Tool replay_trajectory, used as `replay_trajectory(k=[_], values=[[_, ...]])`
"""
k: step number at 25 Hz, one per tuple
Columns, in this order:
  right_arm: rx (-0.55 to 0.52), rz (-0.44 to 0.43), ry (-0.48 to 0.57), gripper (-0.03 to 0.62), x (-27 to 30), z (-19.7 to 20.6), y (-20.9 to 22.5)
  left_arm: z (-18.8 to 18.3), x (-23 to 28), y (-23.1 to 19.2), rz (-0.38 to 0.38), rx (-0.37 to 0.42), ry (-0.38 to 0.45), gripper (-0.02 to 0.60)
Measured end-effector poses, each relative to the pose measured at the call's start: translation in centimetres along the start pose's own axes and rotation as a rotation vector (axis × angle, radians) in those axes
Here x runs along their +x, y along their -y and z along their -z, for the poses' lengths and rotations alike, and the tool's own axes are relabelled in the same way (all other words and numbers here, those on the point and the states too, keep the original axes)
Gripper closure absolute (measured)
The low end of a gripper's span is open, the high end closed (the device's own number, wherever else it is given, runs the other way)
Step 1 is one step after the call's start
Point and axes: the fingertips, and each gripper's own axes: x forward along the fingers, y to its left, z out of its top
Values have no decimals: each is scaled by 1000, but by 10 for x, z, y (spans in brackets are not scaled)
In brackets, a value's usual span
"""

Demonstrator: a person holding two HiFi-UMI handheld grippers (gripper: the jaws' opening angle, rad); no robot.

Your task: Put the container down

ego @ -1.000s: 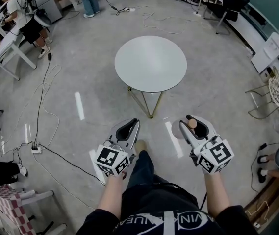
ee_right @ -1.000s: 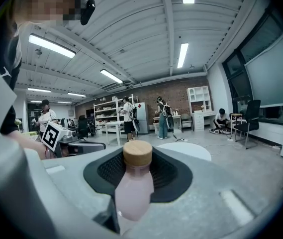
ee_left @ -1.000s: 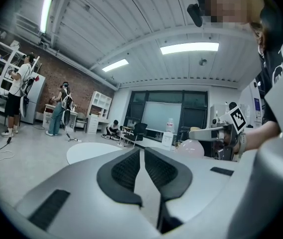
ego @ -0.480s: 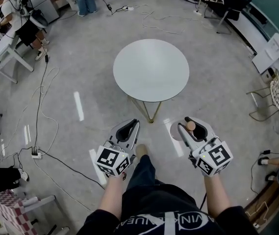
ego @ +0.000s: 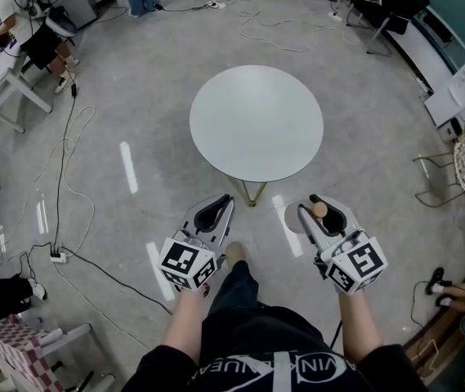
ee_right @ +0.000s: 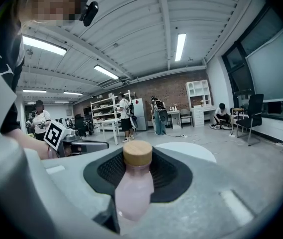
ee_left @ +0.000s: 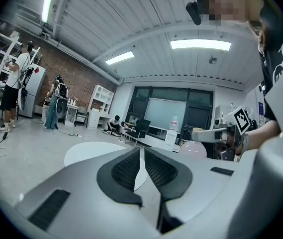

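Head view: left claw (ego: 222, 204) and right claw (ego: 317, 206) side by side over the floor (ego: 134, 121), just short of the round bench (ego: 257, 121), container (ego: 319, 211) in the right one. Left gripper view: pads (ee_left: 126, 168) pressed together, nothing between, bench ahead. Right gripper view: jaws clamped on the pink container below its wooden cap (ee_right: 137, 153), clear of the bench.
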Motion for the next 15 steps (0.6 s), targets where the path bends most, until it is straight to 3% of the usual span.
replay_trajectory(k=[15], values=[[17, 33, -6, 467, 77, -15, 49, -20, 65, -81, 19, -24, -24, 549]])
